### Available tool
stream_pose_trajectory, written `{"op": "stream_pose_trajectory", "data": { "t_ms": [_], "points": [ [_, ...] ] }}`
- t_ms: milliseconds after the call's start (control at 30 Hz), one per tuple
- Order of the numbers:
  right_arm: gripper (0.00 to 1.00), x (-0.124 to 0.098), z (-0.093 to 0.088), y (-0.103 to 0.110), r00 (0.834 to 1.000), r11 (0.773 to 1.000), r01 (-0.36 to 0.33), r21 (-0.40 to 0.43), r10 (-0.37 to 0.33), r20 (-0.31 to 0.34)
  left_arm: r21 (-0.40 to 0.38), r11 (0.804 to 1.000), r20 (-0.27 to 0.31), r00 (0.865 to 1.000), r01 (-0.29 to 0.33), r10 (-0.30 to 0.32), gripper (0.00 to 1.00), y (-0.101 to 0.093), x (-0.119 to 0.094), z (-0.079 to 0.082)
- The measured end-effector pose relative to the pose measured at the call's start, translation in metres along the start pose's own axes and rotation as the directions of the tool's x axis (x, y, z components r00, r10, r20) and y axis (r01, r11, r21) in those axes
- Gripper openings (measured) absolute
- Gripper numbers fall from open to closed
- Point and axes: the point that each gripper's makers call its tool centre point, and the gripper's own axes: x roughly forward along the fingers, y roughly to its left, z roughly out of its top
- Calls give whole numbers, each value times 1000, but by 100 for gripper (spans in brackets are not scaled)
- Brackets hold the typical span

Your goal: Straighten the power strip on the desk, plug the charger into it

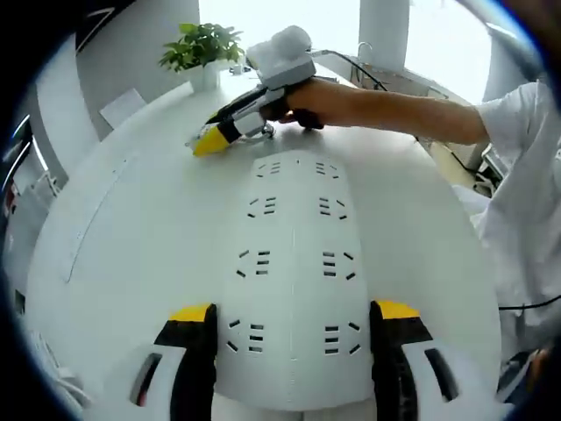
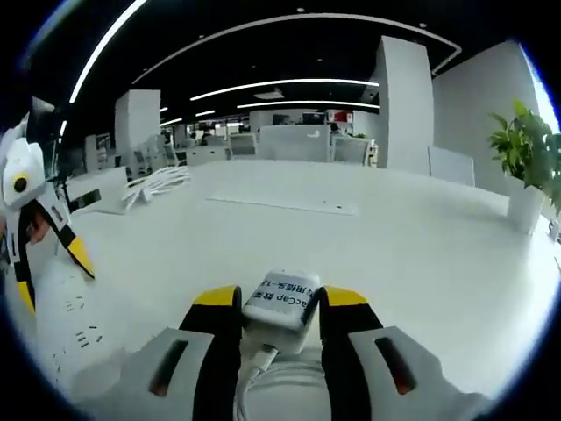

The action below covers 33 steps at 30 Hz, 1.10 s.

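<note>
My left gripper (image 1: 294,320) stands wide, its jaws flanking the near end of the white power strip (image 1: 294,263) on the desk (image 1: 131,254); whether the jaws press its sides I cannot tell. The strip runs straight ahead from this gripper, with socket rows in two columns. My right gripper (image 2: 279,309) is closed on the white charger (image 2: 280,300), cable trailing back between the jaws. In the left gripper view it sits beyond the strip's far end, near a potted plant (image 1: 203,48).
</note>
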Motion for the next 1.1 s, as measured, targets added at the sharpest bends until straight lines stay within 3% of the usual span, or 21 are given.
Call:
{"op": "stream_pose_trajectory", "data": {
  "t_ms": [133,267,533,600,700,867,1000,1100],
  "points": [
    [34,2,1,5,996,991,-91,-96,89,-18,-1,1000,1,1000,0,0,72,0,0,0],
    [34,3,1,12,977,963,-215,-159,212,-35,-1,1000,0,1000,0,0,72,0,0,0],
    [35,3,1,16,970,943,-242,-230,235,-58,-2,1000,-2,1000,-1,1,72,1,-1,0],
    [41,2,4,6,984,966,-178,-185,171,-54,-4,1000,-2,1000,-2,2,72,1,-1,0],
    [42,-5,12,-1,995,988,-97,-121,96,-18,-6,1000,-3,1000,-5,5,72,1,-1,0],
    [45,-7,11,10,999,992,-34,-119,34,0,-5,1000,-7,1000,-4,4,72,1,-1,1],
    [44,1,3,0,997,994,68,-83,-70,-21,-6,1000,-6,1000,-5,5,72,0,-1,0],
    [41,6,-1,1,998,997,60,-57,-61,-18,-7,1000,-5,1000,-6,6,72,0,-1,0]
  ]
}}
